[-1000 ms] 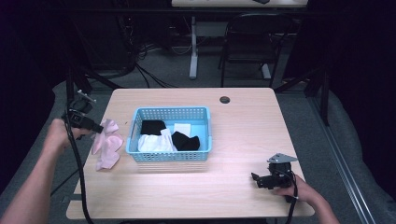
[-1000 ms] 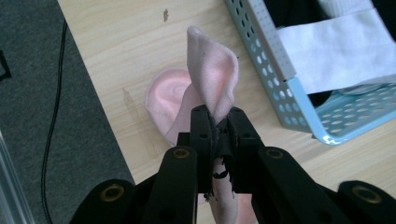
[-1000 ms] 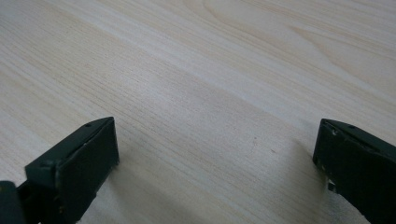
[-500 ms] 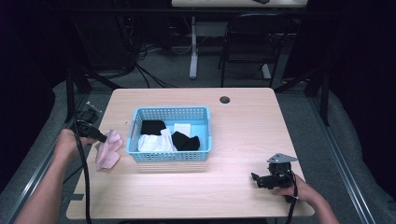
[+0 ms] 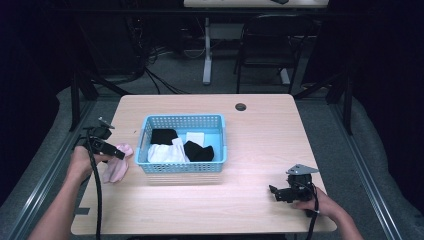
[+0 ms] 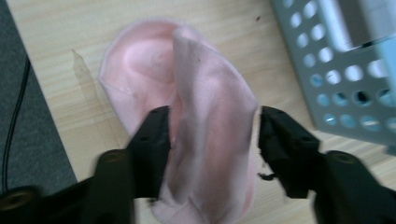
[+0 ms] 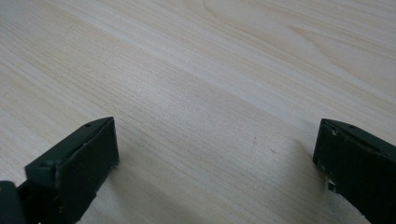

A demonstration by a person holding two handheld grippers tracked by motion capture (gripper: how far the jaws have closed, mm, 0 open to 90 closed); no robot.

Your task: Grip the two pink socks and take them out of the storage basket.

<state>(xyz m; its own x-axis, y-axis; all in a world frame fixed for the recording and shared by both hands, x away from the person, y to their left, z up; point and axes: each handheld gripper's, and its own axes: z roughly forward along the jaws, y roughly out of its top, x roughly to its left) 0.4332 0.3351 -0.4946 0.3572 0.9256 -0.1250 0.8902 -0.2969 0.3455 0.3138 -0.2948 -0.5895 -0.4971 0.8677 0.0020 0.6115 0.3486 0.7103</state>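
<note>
Looking down from the high view, the left gripper (image 5: 112,152) sat at the table's (image 5: 260,135) nine o'clock edge, over a pink sock (image 5: 117,167) lying on the wood just beside the blue basket (image 5: 182,167), which held black and white socks. The right gripper (image 5: 280,193) rested low at about five o'clock, well apart from all of it. A likely slip from here was the sock ending up too close to the basket wall, or draping over the table edge at nine o'clock if the hand dragged it on the way out.

Turning to the left gripper view, the jaws had just been opening, and the pink sock (image 6: 196,135) lay between them, bunched into a raised fold, its toe end spread at twelve o'clock. The pads stood close to either flank of the fold; they seemed to have let go, though fabric brushed the left pad. Fuzz could catch on that pad, so a quick lift might carry the sock up again or flip the fold over. The basket (image 6: 336,79) stood near at two o'clock, close enough to knock.

Moving to the right gripper view, the jaws gaped wide over bare table (image 7: 210,84) with nothing between them. Idle there, that gripper carried little risk beyond a stray nudge.
</note>
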